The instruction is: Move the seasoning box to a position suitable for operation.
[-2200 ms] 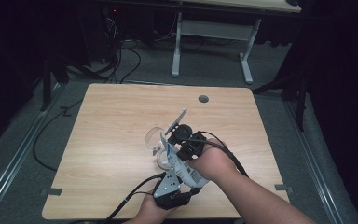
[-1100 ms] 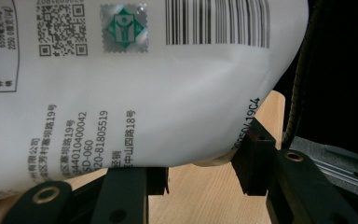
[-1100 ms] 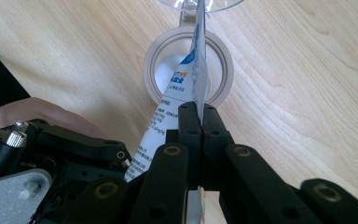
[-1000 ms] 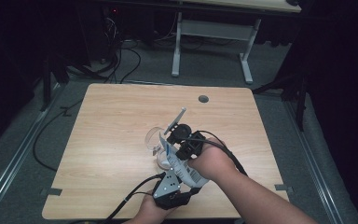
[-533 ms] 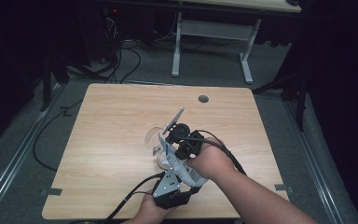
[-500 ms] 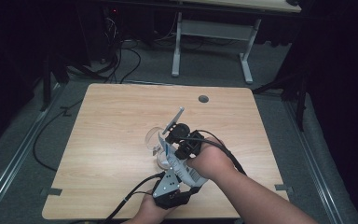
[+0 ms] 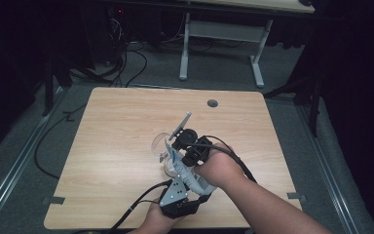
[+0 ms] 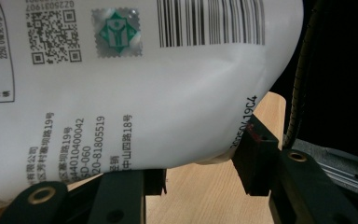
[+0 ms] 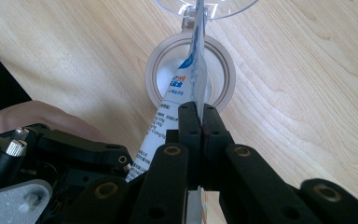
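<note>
Since the earlier frame: hands unmoved, pouch (image 7: 174,157) hardly shifted. Right gripper (image 9: 199,122) clamped tight on pouch's edge; left gripper (image 8: 196,175) jaws half open around its bulging body. Pouch at centre frame, long axis pointing down into jar (image 9: 223,74) directly beyond the right jaws.

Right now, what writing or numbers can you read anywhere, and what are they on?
On the white pouch, left gripper view:
"44010400042"
"-060"
"020-81805519"
"中山四路18号"
"路19号"
"19C4", by its edge seam
A barcode, two QR codes and a green seal: no readable words.
In the right gripper view, its blue and orange print is too small to read.
</note>
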